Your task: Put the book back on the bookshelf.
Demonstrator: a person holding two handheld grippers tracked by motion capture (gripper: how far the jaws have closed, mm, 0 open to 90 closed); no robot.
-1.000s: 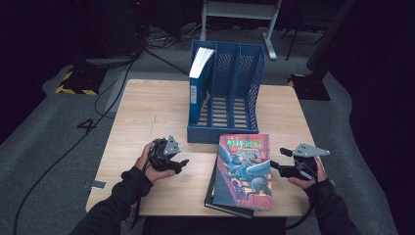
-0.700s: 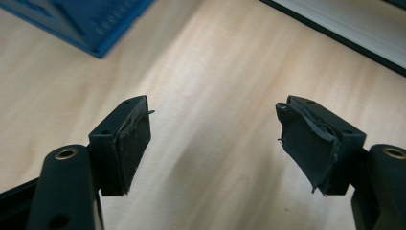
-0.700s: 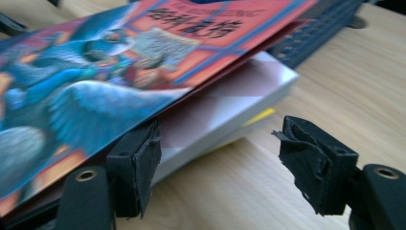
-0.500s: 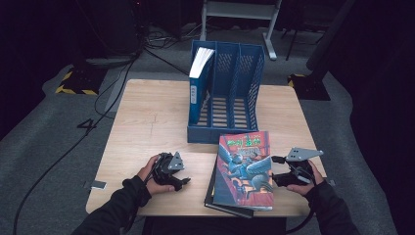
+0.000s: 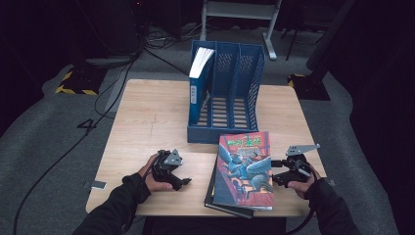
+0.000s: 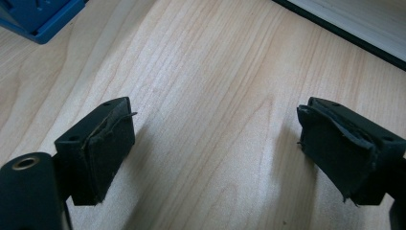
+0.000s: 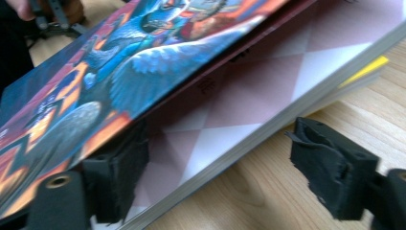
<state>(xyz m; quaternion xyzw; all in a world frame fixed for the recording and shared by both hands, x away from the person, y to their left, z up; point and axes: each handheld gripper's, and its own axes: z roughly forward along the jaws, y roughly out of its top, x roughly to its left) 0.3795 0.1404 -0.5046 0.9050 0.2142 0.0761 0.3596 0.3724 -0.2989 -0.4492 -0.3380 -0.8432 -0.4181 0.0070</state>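
Since the earlier frame your left gripper [image 5: 177, 180] has sunk toward the table [image 5: 147, 122] at the lower left of the high view, and both sets of jaws have just been opening. Its jaws now stand spread over bare wood, nothing between them. Your right gripper [image 5: 278, 172], lower right, is also spread: one jaw sits tucked under the lifted cover of the colourful book [image 5: 244, 169], the other just beside its page edge, not pinching. The book lies flat atop a dark book [image 5: 215, 201], long axis running from the table's near edge toward the blue file rack [image 5: 230, 98]. Open wood lies left of it.
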